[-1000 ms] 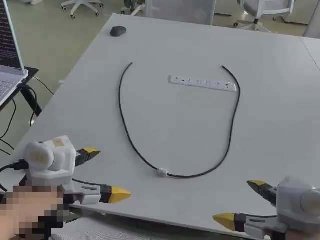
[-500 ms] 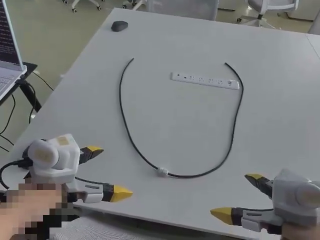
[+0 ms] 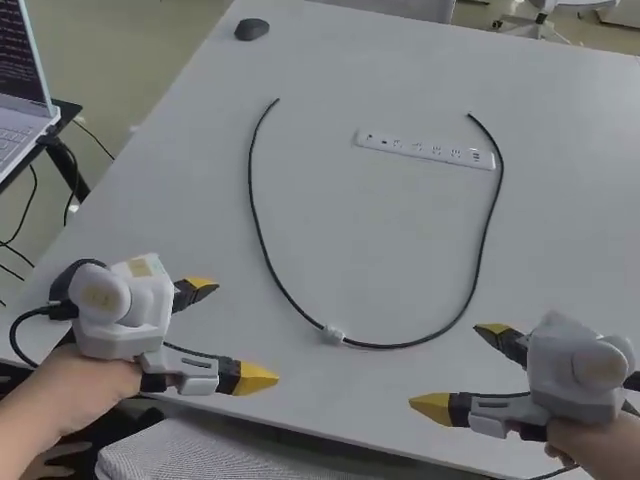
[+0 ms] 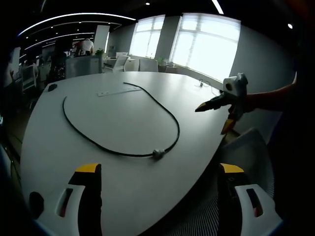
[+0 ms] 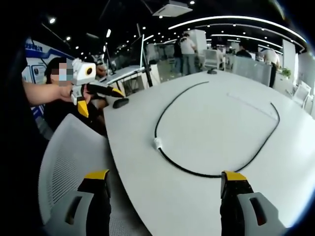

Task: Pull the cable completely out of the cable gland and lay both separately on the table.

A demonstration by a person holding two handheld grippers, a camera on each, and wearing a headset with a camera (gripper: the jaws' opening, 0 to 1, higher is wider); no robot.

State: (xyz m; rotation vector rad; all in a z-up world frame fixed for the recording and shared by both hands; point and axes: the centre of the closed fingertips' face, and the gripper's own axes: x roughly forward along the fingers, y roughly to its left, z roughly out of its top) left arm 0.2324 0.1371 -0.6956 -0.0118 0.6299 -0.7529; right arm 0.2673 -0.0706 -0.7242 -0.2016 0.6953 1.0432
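Black cable (image 3: pixel 258 232) and gland (image 3: pixel 333 333), unmoved.

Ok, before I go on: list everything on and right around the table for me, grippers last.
table: one, white, under everything
cable: one, black, lying in a wide U across the middle of the table
cable gland: one, white, on the cable at the bottom of the U
power strip: one, white, inside the open top of the U
mouse: one, dark, at the far left corner
laptop: one, open, on a stand off the table's left side
chair: one, pale mesh, at the near edge
left gripper: one, white with yellow tips, open, over the near left edge
right gripper: one, same colours, open, over the near right edge
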